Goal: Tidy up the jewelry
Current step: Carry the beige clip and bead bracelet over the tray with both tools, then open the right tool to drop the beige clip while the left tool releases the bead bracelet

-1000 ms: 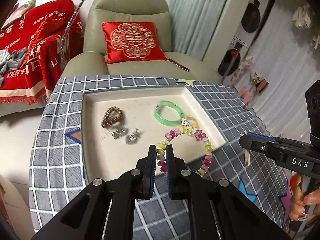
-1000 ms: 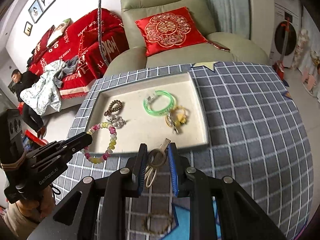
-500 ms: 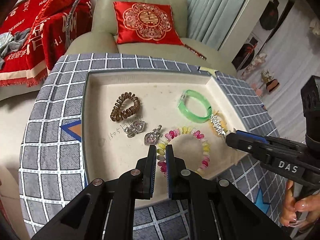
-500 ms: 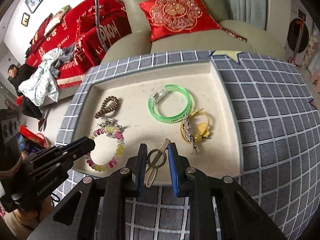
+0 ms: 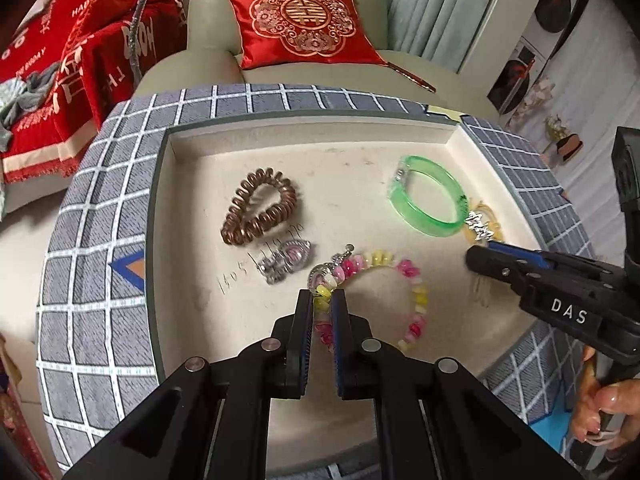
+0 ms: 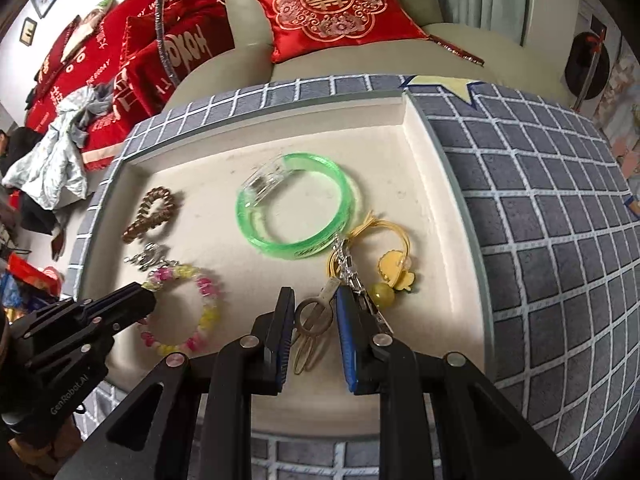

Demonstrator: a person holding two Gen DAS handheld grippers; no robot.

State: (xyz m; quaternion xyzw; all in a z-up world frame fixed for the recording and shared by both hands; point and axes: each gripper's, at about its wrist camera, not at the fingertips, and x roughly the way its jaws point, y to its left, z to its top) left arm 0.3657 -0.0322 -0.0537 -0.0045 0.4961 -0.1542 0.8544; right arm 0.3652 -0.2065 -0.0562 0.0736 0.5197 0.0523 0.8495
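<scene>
Your left gripper (image 5: 322, 304) fingers are clamped on the beaded bracelet (image 5: 416, 296); your right gripper (image 6: 314, 312) fingers are clamped on a hair clip (image 6: 312, 320). Lower both onto the tray (image 6: 436, 184) floor near its front edge before parting them.

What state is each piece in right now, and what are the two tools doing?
Left tool: shut on bead bracelet.
Right tool: shut on hair clip.
Bead bracelet: lying in the tray, one end gripped.
Hair clip: held just over the tray.
Green bangle: flat in the tray.
Brown coil tie: loose in the tray.
Yellow hair tie: beside the bangle.
Tray: on checked cloth.
</scene>
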